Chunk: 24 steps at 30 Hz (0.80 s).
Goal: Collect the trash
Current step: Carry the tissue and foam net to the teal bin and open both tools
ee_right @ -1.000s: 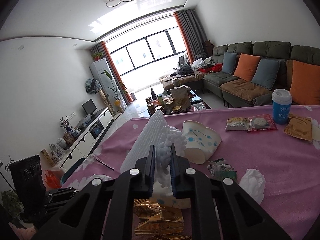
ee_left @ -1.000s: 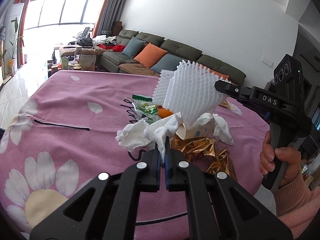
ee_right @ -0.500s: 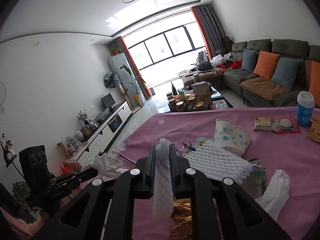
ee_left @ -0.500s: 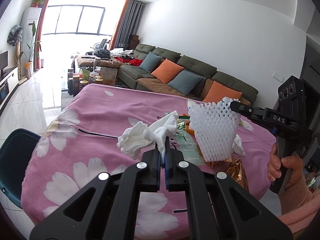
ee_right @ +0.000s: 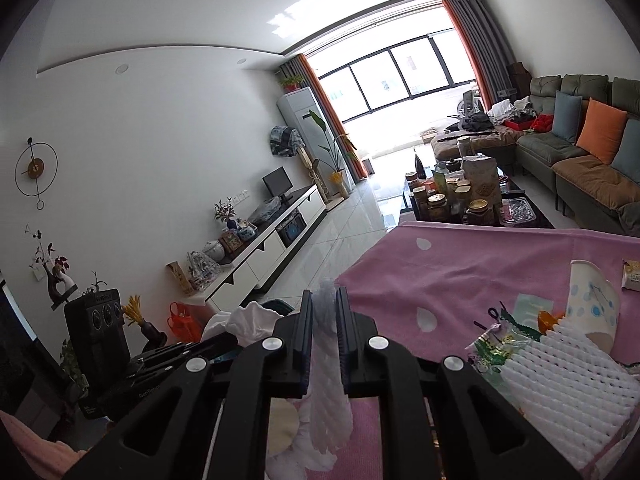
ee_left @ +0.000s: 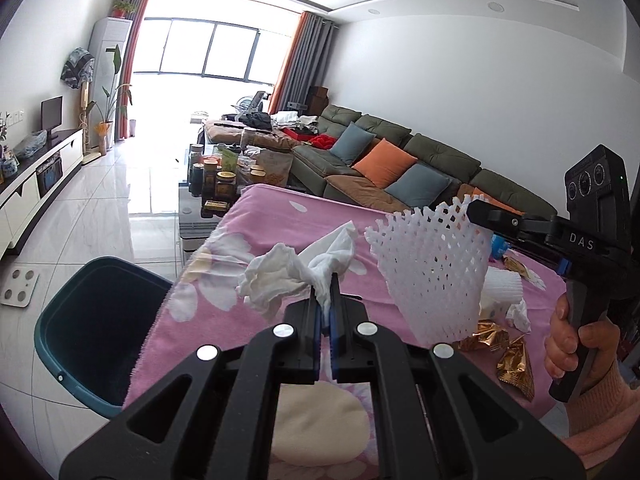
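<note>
Since a second ago: both grippers swung off the litter pile toward the table edge; dark teal bin (ee_left: 94, 332) now in view, below and left of left gripper (ee_left: 325, 290).

Left gripper: clamped tight on crumpled white tissue (ee_left: 294, 276); tissue bunches out ahead and to the left of the tips, clear of the pink flowered tablecloth (ee_left: 280, 216).

Right gripper (ee_left: 472, 206): seen from left wrist to the right and ahead, hand (ee_left: 576, 340) on its grip. Narrow; jaws closing, pinched on the rim of white foam net sleeve (ee_left: 434, 276), which hangs down free above the cloth. In right-wrist view, net strip (ee_right: 325, 344) runs between the pads and droops below them.

Edges: cloth edge drops off just left of the tissue; bin stands on the floor tight against that edge, rim open, mouth unobstructed. Open tiled floor (ee_left: 100, 208) beyond the bin, well clear out to the TV cabinet.

Remaining litter behind and right of the grippers: gold foil wrappers (ee_left: 514, 360), more tissue, a second foam net (ee_right: 560, 384), crushed paper cup (ee_right: 592, 304), green snack wrapper (ee_right: 500, 344).
</note>
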Each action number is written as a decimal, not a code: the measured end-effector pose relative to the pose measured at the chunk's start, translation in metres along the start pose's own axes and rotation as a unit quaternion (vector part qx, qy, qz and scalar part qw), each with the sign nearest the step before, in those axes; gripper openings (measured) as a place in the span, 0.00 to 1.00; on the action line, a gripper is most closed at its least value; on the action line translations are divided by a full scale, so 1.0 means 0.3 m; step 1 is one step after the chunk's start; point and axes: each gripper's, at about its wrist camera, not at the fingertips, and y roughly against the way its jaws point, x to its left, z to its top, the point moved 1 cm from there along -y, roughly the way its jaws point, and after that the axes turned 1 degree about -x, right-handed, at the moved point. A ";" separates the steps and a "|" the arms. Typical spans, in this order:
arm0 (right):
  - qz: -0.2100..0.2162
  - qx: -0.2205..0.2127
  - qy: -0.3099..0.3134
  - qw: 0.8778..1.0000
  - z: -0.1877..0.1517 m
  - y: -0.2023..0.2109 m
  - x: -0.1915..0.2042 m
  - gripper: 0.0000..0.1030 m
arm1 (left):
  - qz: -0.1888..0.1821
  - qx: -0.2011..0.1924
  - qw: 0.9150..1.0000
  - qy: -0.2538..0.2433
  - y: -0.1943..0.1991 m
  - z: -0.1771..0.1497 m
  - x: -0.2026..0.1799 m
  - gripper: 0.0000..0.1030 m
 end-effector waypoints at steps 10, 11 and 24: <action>0.090 0.029 -0.021 0.995 0.061 -0.252 0.150 0.10 | 0.090 0.000 0.995 0.029 0.075 0.011 0.250 0.03; 0.098 0.033 -0.024 0.994 0.065 -0.280 0.164 0.10 | 0.099 0.001 0.995 0.033 0.078 0.011 0.274 0.03; 0.129 0.090 -0.057 0.986 0.029 -0.678 0.262 0.10 | 0.163 0.032 0.983 0.080 0.061 -0.030 0.595 0.03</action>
